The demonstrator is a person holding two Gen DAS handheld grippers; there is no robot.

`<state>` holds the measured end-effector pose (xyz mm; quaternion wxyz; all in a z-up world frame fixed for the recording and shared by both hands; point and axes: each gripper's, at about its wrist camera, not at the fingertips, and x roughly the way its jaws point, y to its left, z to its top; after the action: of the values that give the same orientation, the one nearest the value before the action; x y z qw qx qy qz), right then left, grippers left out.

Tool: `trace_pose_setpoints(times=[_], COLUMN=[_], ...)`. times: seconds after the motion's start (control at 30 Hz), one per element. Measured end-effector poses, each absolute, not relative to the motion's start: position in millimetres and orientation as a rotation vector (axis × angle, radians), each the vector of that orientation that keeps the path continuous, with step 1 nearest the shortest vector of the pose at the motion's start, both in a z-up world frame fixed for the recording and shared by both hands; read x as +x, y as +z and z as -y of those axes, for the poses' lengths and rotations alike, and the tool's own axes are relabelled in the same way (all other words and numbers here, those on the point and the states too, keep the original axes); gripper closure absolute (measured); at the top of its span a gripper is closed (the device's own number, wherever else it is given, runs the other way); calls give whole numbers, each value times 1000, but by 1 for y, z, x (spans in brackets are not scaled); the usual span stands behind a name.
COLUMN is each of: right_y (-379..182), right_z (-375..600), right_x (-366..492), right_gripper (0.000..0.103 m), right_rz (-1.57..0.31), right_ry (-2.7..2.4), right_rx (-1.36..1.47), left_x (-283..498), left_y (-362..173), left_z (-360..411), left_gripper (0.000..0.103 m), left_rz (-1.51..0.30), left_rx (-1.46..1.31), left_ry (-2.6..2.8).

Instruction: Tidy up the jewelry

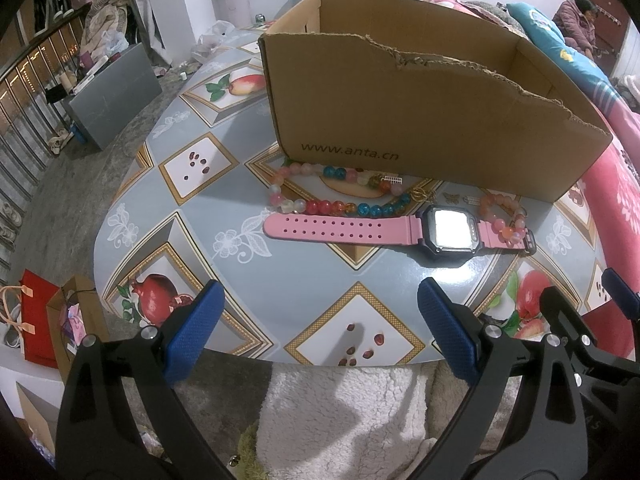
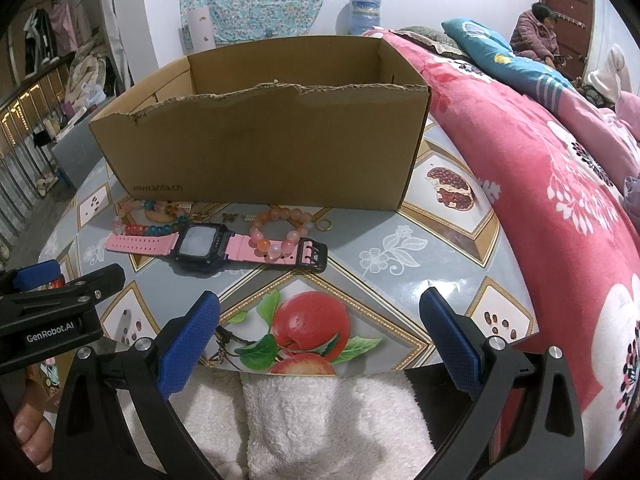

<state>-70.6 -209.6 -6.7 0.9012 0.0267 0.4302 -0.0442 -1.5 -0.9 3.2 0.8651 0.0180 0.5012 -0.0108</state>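
Fruit-patterned oilcloth covered the round table [image 1: 168, 248], which stood beside a bed with a red floral blanket [image 2: 560, 184]. At the table's near edge, the left gripper [image 1: 320, 328] had its blue-padded jaws spread wide, holding nothing and touching nothing, above a white fleece cloth [image 1: 340, 412]. The right gripper [image 2: 320, 336] was just as wide open and empty, hovering over the printed apple at the table's near rim.

Beyond both grippers, well apart from their fingertips, lay a pink-strapped digital watch [image 1: 400, 230] flat on the table, its strap stretched out sideways. A multicoloured bead bracelet [image 1: 332, 192] lay just behind the strap's long end, touching it. A peach-pink bead bracelet [image 2: 276, 228] rested partly over the buckle end of the strap. Small metal charms [image 2: 232, 217] and a gold ring [image 2: 325, 225] sat between the bracelets and the box. Behind everything stood an open cardboard box [image 2: 260, 148] with a torn front rim, printed with www.anta.cn. I could not see its inside floor.
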Motion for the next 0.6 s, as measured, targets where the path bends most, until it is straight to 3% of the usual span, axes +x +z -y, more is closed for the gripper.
trace_pose_setpoints(times=[0.6], right_y=[-5], right_z=[210], right_x=[-70], right_gripper=[5], right_rz=[-887], right_ry=[-91], right_rx=[55], left_x=[-1], left_y=[5], left_z=[0], left_gripper=[10], left_rz=[-1049], left_rx=[41], left_ry=[-21])
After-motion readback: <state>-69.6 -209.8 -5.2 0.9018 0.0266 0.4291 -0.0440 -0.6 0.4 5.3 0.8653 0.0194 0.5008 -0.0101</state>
